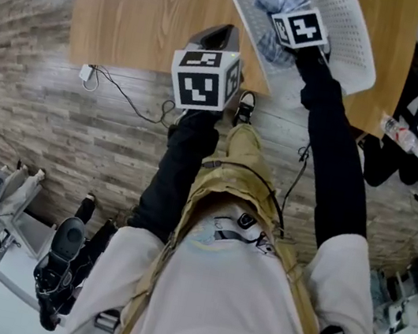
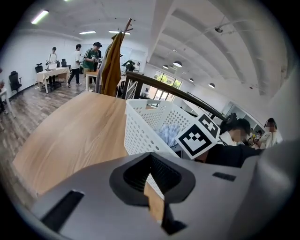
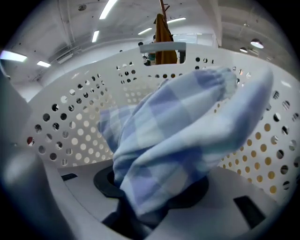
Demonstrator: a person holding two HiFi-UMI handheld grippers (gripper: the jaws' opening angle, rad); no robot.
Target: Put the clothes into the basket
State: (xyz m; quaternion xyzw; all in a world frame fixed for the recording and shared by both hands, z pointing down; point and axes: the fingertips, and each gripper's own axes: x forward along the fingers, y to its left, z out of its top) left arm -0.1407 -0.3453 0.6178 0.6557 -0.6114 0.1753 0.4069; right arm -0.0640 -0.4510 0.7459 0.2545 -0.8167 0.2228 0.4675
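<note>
Left tongs (image 2: 153, 201) closed on nothing, held at the wooden counter (image 2: 70, 136) edge, just beside the white basket (image 2: 140, 126). Right tongs (image 3: 140, 213) clamped on a blue checked cloth (image 3: 187, 131), inside the basket.

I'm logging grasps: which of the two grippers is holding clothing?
The right gripper, inside the white basket, is shut on the blue checked cloth. The left gripper, outside the basket, holds nothing.

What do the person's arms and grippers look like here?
Long black sleeves under a white short-sleeved top. The left gripper and right gripper have grey bodies with dark jaws; each carries a white cube with black square markers.
</note>
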